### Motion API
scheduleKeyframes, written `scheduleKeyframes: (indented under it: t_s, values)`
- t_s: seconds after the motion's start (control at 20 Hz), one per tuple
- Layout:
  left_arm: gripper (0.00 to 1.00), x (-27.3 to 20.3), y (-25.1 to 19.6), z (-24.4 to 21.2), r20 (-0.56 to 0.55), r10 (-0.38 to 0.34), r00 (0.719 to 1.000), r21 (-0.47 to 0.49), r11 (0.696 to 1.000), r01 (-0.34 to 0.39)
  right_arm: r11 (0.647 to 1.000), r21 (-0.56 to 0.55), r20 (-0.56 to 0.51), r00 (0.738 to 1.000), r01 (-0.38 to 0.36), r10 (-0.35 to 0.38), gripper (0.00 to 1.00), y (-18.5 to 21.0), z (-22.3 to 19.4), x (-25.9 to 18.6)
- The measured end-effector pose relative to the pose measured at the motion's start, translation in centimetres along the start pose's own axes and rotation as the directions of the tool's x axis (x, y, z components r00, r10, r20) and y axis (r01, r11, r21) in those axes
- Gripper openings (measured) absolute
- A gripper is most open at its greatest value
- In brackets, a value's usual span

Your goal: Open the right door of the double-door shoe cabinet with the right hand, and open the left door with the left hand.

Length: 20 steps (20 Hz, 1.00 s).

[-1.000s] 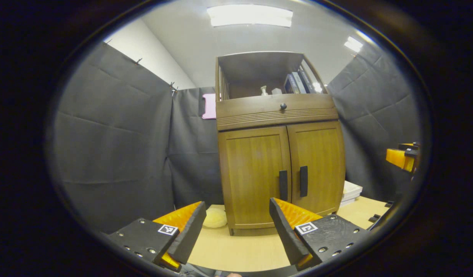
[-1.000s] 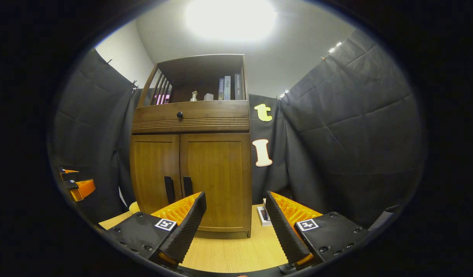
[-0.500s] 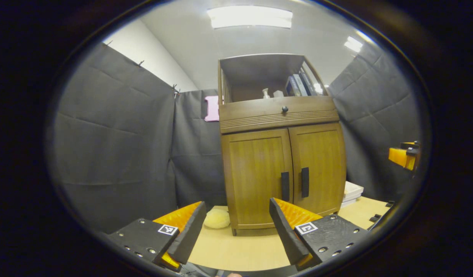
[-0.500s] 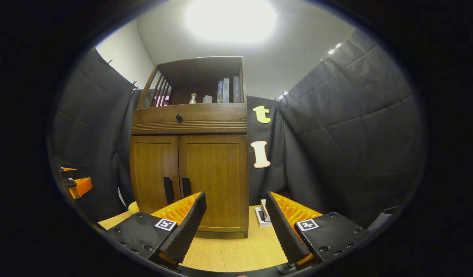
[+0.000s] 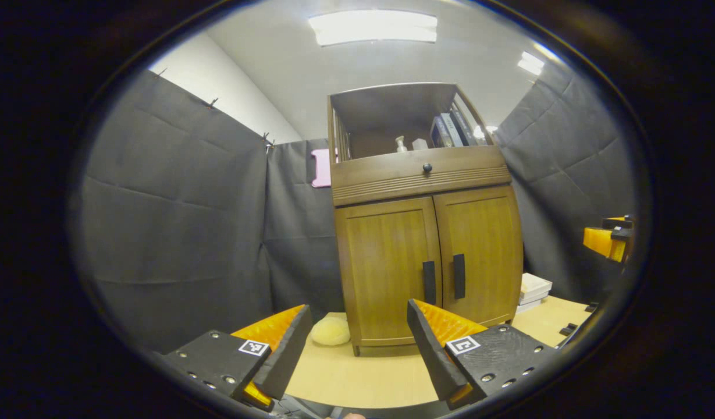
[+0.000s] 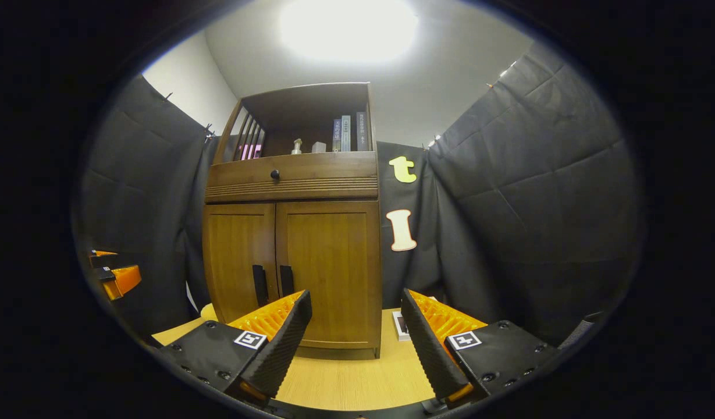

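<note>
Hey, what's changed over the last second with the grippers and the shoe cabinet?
Little. The cabinet drifts slightly in both views, so both hands shifted a bit sideways without closing in. Nothing was grasped or released. The left gripper and right gripper stay open and short of the handles, and the left door and right door remain shut.

Shoe cabinet (image 5: 427,244): brown wood, satin sheen, visible grain. Door handles (image 5: 429,282) matt black. Counter (image 6: 345,381): pale smooth wood-look.
</note>
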<state>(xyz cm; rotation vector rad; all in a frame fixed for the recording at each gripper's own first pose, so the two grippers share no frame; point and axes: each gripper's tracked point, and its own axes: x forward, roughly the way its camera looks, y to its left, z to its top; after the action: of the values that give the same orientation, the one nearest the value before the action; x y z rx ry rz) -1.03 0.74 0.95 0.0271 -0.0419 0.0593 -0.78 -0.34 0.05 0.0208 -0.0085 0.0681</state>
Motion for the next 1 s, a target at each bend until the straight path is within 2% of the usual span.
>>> scheduleKeyframes:
  t_s: [0.3, 0.65, 1.0]
  values:
    - [0.95, -0.4, 0.3, -0.1, -0.011, 0.041, 0.999, 0.01, 0.999, -0.041, 0.996, 0.039, 0.009, 0.997, -0.079, 0.078, 0.98, 1.6, 0.2, 3.5]
    - [0.95, -0.4, 0.9, -0.1, -0.008, 0.049, 0.999, 0.021, 0.999, -0.049, 0.994, 0.054, 0.002, 0.996, -0.091, 0.091, 0.96, 4.7, -0.3, 8.6]
    - [0.95, 0.1, 3.2, -0.1, -0.001, 0.128, 0.992, 0.024, 0.992, -0.128, 0.993, 0.016, 0.002, 0.993, -0.121, 0.121, 0.97, 10.2, -1.7, 14.1]
